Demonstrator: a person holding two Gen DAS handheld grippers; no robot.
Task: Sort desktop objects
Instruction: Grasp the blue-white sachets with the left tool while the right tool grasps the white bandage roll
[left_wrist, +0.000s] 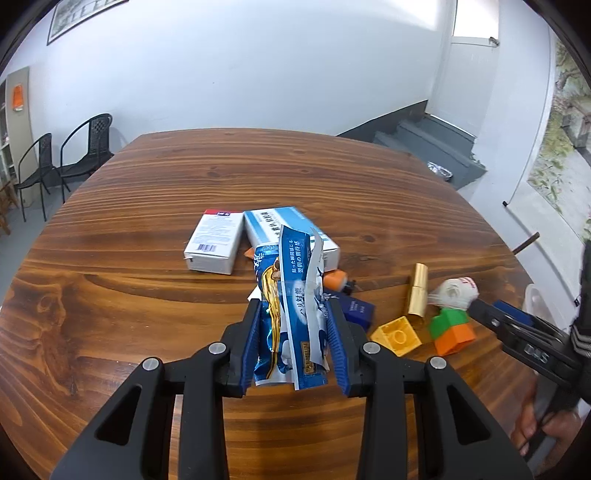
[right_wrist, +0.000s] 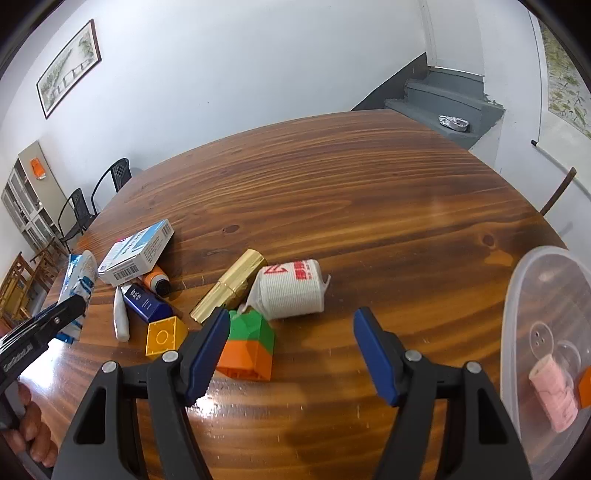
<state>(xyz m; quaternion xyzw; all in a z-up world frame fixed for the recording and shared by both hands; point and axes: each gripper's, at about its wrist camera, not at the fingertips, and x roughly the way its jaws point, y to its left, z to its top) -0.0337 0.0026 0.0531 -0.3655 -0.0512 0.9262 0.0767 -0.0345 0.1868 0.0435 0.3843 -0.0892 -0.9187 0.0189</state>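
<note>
Lettering on clamped blue sachets (left_wrist: 291, 314) partly creased.

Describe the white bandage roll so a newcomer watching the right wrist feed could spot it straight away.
On the wooden table, look just ahead of the open right gripper, left of the clear plastic tub. The bandage roll lies on its side between the gold tube and the bare wood. It alone is white ribbed gauze with red print.

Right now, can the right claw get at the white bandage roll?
Probably yes. The right claw is open and empty, and the white bandage roll lies just ahead with its right side clear. The green and orange block crowds the claw's left finger.
</note>
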